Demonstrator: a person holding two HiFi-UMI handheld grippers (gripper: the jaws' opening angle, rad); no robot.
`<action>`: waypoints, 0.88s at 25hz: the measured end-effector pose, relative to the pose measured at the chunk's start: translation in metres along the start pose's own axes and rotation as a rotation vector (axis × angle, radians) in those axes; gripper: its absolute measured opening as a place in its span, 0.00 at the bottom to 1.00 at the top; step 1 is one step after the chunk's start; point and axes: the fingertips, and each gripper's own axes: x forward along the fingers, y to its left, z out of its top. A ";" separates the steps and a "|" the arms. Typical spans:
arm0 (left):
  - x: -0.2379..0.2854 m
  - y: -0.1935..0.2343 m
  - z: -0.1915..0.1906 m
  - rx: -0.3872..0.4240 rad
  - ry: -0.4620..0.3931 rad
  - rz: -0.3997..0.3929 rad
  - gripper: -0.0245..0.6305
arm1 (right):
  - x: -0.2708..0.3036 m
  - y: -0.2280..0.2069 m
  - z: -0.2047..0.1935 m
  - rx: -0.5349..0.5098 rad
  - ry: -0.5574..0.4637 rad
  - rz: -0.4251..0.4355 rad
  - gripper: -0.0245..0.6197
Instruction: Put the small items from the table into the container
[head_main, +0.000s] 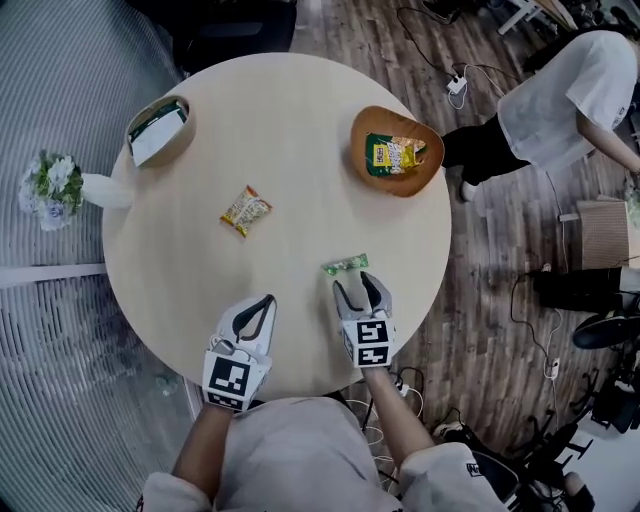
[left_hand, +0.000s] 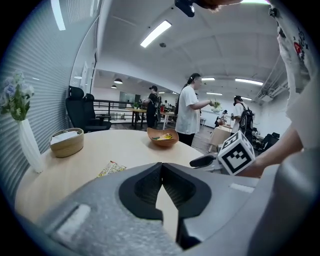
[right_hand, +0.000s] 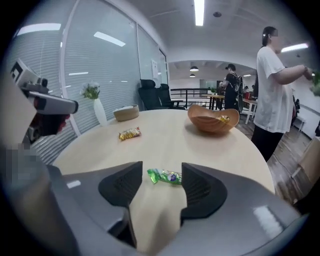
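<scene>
Green candy (right_hand: 165, 176) flat on desk (head_main: 300, 120), near its front edge, at the mouth of the right tool (right_hand: 159, 186); jaws wide apart, not touching it. Left tool (left_hand: 161, 169) alongside, jaws together, empty. Wooden bowl (head_main: 405, 185) far right, bare desk between.

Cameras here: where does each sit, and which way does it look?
Head view: on the person's head, looking steeply down at the round table; forearms, left gripper, right gripper show.
Left gripper view: on that gripper, looking across the table past its shut jaws; right arm shows.
Right gripper view: on that gripper, facing a green candy ahead of its open jaws.
All share the wooden bowl.
</scene>
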 end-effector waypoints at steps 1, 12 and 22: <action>0.000 0.001 -0.002 -0.001 0.006 -0.004 0.02 | 0.010 -0.002 -0.002 -0.016 0.019 -0.012 0.43; -0.011 0.033 -0.023 -0.041 0.049 0.038 0.02 | 0.067 0.011 -0.043 -0.367 0.218 -0.001 0.43; -0.015 0.045 -0.026 -0.054 0.051 0.051 0.02 | 0.066 0.004 -0.036 -0.359 0.243 -0.023 0.16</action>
